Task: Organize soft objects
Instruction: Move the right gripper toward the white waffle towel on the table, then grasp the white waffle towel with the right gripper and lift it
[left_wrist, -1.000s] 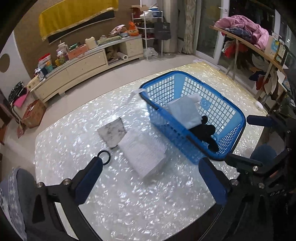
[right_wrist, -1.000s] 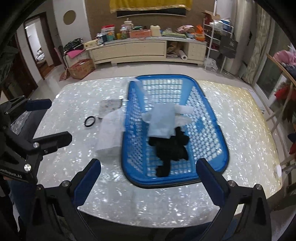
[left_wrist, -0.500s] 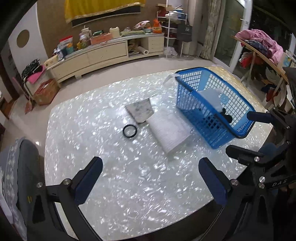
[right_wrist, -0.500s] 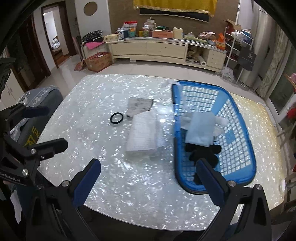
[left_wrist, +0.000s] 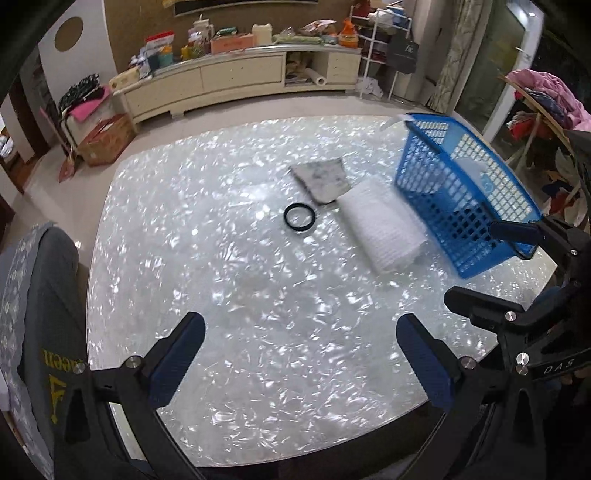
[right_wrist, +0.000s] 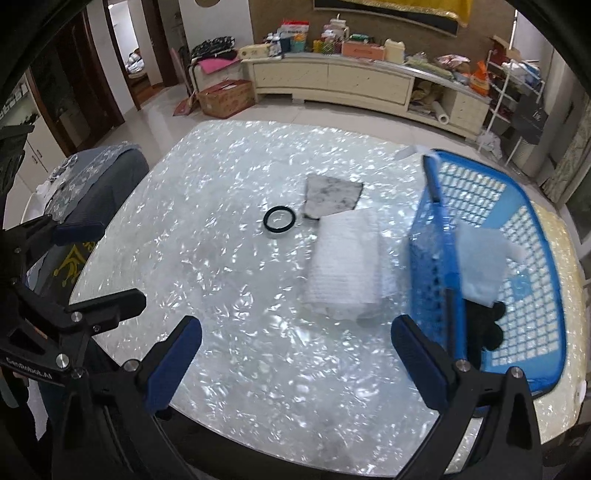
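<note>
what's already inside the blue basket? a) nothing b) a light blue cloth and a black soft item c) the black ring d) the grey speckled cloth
b: the right wrist view shows a light blue cloth and a black soft item inside the blue basket.

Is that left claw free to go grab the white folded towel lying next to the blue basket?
Probably yes. The left claw is open and empty, and only bare table lies between it and the white folded towel. The blue basket sits beside the towel, not across the path.
</note>
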